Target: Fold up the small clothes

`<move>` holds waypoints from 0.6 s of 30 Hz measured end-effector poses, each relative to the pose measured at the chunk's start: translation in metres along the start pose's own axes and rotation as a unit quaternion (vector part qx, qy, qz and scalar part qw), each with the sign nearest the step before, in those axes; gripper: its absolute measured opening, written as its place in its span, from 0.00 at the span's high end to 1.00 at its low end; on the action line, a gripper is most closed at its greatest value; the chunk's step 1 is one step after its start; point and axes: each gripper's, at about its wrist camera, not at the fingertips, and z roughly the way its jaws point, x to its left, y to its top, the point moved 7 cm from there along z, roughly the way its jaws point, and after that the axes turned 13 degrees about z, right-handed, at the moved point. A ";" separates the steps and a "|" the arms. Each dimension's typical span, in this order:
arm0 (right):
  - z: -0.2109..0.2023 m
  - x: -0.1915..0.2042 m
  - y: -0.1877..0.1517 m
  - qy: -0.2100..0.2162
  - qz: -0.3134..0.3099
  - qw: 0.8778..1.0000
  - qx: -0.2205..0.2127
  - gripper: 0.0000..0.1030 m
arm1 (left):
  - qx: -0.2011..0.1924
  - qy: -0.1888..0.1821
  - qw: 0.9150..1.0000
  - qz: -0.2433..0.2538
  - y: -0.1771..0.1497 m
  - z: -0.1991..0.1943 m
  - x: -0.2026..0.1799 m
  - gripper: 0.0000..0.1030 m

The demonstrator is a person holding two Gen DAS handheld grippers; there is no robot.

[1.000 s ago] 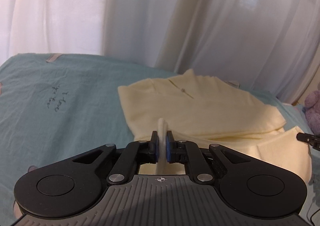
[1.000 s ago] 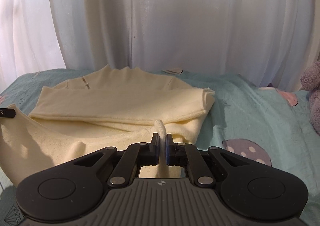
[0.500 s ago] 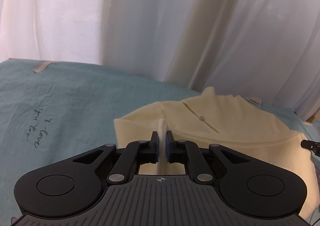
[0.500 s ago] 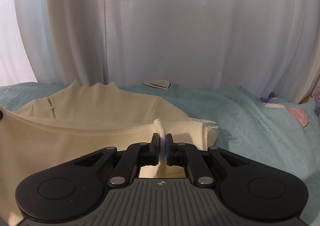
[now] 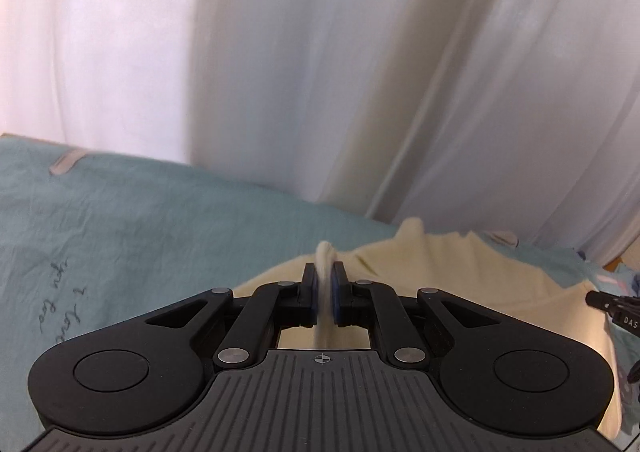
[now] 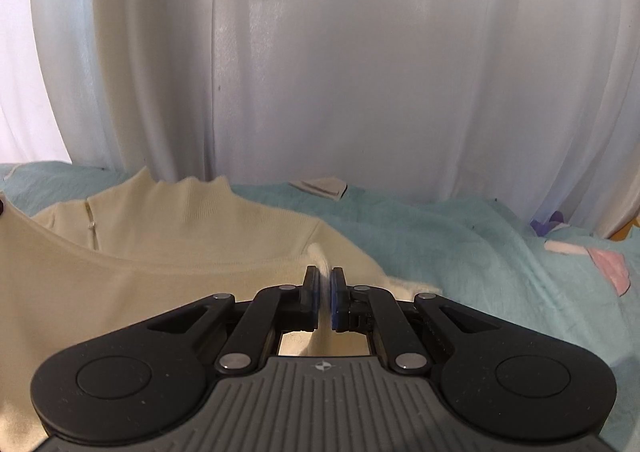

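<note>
Cream sweater (image 6: 168, 236) lies on the teal bedsheet (image 6: 460, 248) in front of the white curtain (image 6: 340, 72), its collar toward the curtain. Left gripper (image 5: 325, 280) is clenched on a pinch of the cream fabric, and right gripper (image 6: 324, 284) is also clenched on a fold of the same sweater.

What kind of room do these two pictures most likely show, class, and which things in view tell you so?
Probably a bedroom. A teal bedsheet with printed patches covers a soft surface, sheer white curtains hang right behind it, and a cream sweater lies spread on the sheet.
</note>
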 end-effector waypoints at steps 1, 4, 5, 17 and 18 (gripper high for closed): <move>0.003 0.001 0.011 -0.006 0.003 1.000 -0.011 0.95 | -0.014 0.011 1.000 0.012 0.013 0.001 -0.001 0.91; 0.021 0.007 0.043 -0.029 0.002 0.998 -0.049 0.95 | -0.046 0.051 0.997 0.047 0.047 0.019 -0.007 0.91; 0.029 0.009 0.049 -0.036 0.005 0.998 -0.053 0.95 | -0.045 0.059 0.996 0.050 0.052 0.027 -0.009 0.91; 0.052 0.031 0.016 0.037 0.074 0.996 -0.044 0.75 | -0.015 0.005 1.000 -0.005 0.004 0.070 -0.037 0.47; 0.055 0.041 0.009 0.062 0.074 0.995 -0.024 0.75 | -0.007 -0.002 1.000 -0.005 0.000 0.076 -0.044 0.47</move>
